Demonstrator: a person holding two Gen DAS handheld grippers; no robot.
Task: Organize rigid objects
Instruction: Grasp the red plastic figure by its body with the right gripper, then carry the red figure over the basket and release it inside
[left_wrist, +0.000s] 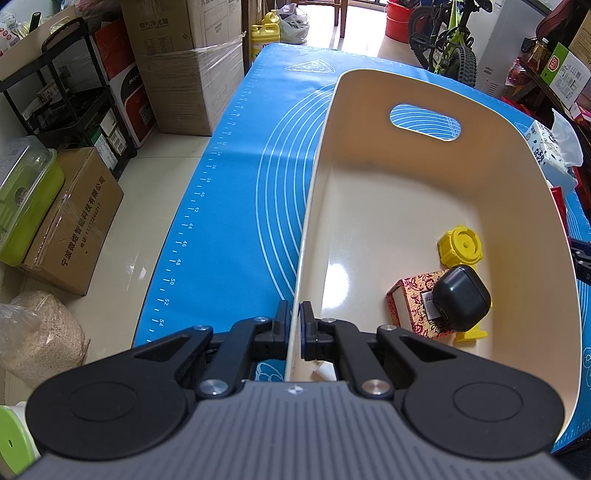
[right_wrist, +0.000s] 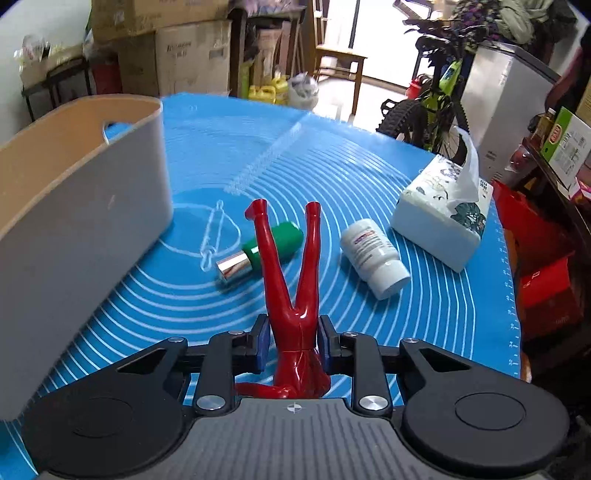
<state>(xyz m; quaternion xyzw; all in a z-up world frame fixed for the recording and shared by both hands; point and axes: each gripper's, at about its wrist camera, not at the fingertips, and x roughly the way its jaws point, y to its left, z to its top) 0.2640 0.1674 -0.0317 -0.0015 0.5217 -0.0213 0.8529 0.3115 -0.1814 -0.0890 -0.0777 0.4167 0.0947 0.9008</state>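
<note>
Left tongs (left_wrist: 293, 321) clamped on near wall of cream bin (left_wrist: 424, 192), steadying it. Right tongs (right_wrist: 294, 341) pinch torso of red figurine (right_wrist: 295, 295), legs pointing away along tongs' axis. Bin lies left of right tongs, near. Green bottle (right_wrist: 275, 245), white pill bottle (right_wrist: 373, 256) remain on tabletop (right_wrist: 424, 314).

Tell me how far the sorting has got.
Done: yellow toy, patterned box and black case lie in the bin, steadied by the left gripper. In hand: right gripper around the red figurine. Left: green bottle, white bottle.
</note>
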